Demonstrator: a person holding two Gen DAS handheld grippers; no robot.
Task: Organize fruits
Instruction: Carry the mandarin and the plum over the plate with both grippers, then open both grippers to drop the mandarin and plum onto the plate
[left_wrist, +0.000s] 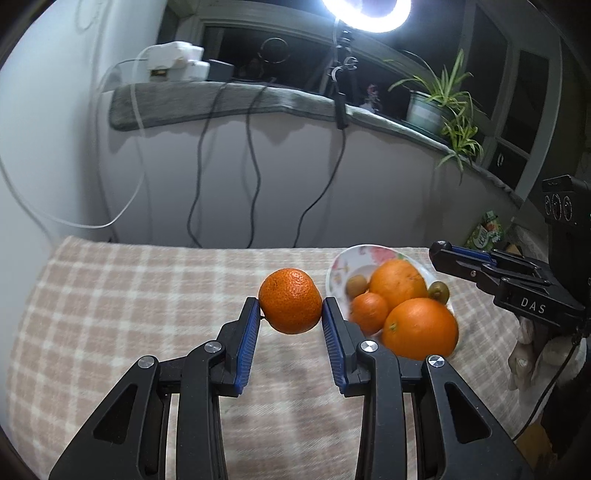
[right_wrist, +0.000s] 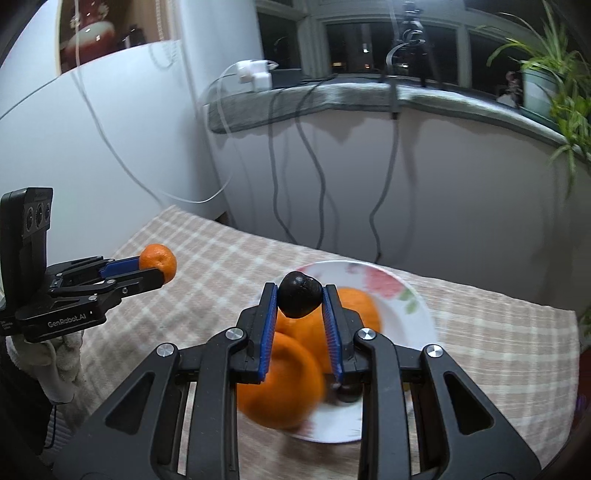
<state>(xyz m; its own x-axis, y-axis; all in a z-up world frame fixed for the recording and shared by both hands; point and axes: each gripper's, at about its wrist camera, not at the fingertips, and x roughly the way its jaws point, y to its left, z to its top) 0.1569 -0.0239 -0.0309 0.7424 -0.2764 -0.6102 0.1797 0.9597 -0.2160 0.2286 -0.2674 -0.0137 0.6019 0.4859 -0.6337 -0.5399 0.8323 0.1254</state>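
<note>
Above the checked tablecloth (left_wrist: 110, 295), left of the plate (left_wrist: 347, 258), the left gripper (left_wrist: 290, 306) pinches a mandarin (left_wrist: 290, 301) between its blue pads. Rightward, over the plate's middle, the right gripper (right_wrist: 300, 295) pinches a small dark fruit (right_wrist: 299, 299). Either round fruit could slip from the narrow pads and roll off the table's edge. Motion blur smears the plate's oranges (right_wrist: 280, 380); the dark fruit's kind is unclear.

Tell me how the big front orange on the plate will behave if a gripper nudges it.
The front orange looks round and overhangs the plate rim, so it would probably roll off onto the checked cloth. It seems heavy for its size, perhaps jostling the small mandarin beside it.
</note>
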